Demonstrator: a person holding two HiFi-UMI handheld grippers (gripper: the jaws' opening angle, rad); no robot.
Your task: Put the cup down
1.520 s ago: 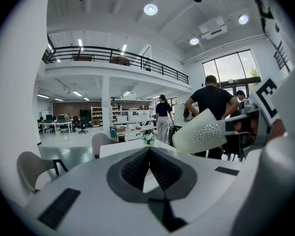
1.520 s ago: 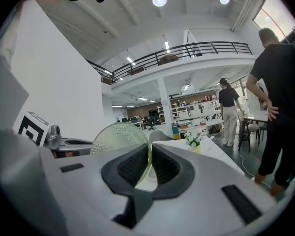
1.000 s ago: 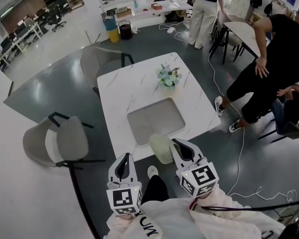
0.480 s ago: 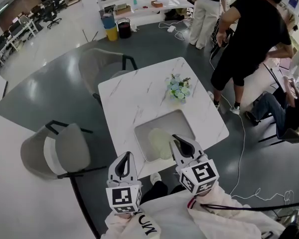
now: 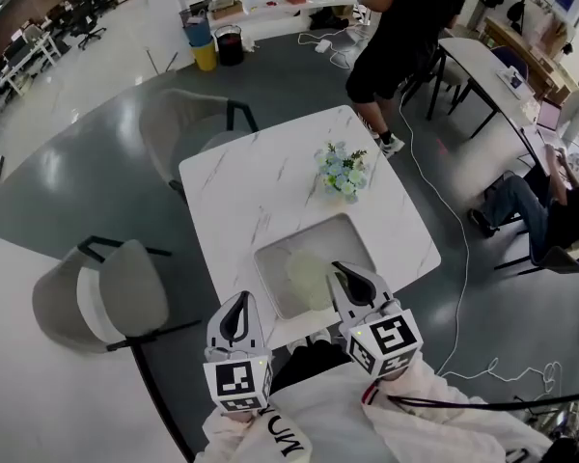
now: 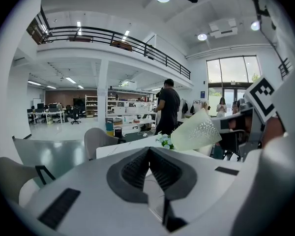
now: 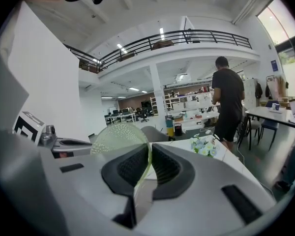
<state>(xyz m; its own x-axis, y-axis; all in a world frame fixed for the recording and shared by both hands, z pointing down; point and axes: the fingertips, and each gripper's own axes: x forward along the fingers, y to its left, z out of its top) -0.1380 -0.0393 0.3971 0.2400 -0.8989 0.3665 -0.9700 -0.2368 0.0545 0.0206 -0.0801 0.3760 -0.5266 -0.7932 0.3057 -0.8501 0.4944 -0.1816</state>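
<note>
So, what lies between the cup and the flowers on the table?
Only the grey mat and bare white table, nothing else; the head view shows it.

Tabletop (image 5: 241, 201): white marble, square, right in front of you.
Grey mat (image 5: 343, 239): lies on the tabletop toward your edge.
Flowers (image 5: 343, 172): a small bunch just past the mat's far side.
Chairs: one grey chair (image 5: 106, 297) at your left, another (image 5: 179, 123) at the far-left side (both close to the tabletop).
Person (image 5: 405, 27): dressed in black, standing beyond the far corner.
Floor: a white cable (image 5: 463, 258) trails on your right; a yellow bin (image 5: 205, 56) stands well off.
</note>
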